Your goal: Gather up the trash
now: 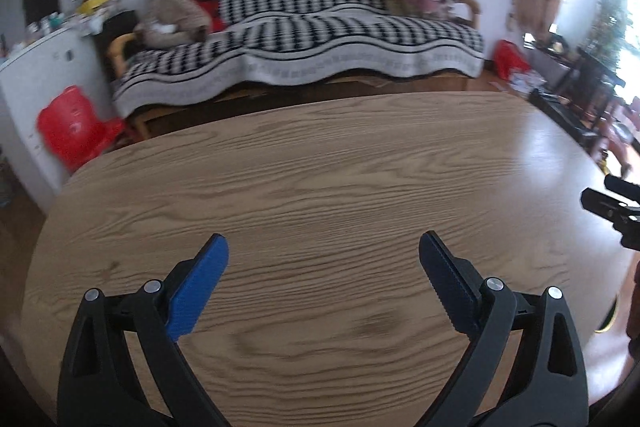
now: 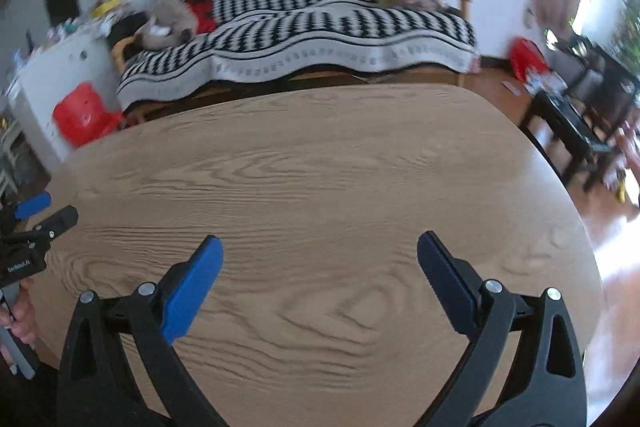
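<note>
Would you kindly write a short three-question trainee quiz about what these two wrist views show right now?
1. True or false: the left tool grips a piece of trash.
2. What lies behind the wooden table? A) a fridge with open door B) a sofa under a black-and-white cover C) a bicycle
3. Fill in: the stool on the floor beside the sofa's end is coloured ____.

Key
1. False: its jaws stand wide with nothing between them, as do those of the right tool.
2. B
3. red
</note>
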{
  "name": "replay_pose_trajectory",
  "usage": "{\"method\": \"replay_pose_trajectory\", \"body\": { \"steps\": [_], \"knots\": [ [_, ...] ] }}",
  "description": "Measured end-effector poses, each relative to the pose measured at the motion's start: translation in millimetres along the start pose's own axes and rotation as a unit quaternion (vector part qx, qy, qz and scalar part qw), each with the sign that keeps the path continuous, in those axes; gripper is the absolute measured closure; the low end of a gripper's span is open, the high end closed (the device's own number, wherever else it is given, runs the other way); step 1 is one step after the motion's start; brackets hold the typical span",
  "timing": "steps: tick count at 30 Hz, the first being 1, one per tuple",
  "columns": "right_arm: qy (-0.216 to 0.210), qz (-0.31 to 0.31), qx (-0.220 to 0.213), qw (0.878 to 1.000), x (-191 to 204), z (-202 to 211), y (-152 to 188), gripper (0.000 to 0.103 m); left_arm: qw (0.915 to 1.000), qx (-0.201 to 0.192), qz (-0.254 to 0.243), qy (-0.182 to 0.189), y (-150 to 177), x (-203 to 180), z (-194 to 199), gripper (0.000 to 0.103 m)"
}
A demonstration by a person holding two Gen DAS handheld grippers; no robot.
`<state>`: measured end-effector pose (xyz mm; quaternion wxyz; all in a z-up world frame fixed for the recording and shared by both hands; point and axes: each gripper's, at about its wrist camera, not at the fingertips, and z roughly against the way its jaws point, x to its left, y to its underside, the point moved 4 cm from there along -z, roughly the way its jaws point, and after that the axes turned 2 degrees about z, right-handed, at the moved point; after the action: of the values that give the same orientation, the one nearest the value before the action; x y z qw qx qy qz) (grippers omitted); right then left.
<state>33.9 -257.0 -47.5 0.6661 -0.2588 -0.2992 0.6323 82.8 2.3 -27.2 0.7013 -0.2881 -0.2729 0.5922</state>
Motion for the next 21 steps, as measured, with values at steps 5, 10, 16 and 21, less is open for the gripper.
{"method": "replay_pose_trajectory", "body": {
  "steps": [5, 10, 16, 21],
  "knots": [
    [-0.005, 0.049, 0.006, 0.999, 47, -23, -1, 0.009, 0.9995, 0.009, 0.026, -0.018, 1, 40, -12, 0.010],
    [-0.009, 0.056, 0.015, 0.998, 56, -40, -4, 0.009, 0.9993, 0.012, 0.027, -0.024, 3, 49, -19, 0.010],
    [-0.011, 0.053, 0.017, 0.998, 53, -42, -2, 0.009, 0.9994, 0.010, 0.021, -0.026, 4, 45, -20, 0.010],
    [-0.011, 0.051, 0.016, 0.999, 50, -39, -1, 0.009, 0.9995, 0.011, 0.014, -0.027, 5, 38, -21, 0.010]
  ]
}}
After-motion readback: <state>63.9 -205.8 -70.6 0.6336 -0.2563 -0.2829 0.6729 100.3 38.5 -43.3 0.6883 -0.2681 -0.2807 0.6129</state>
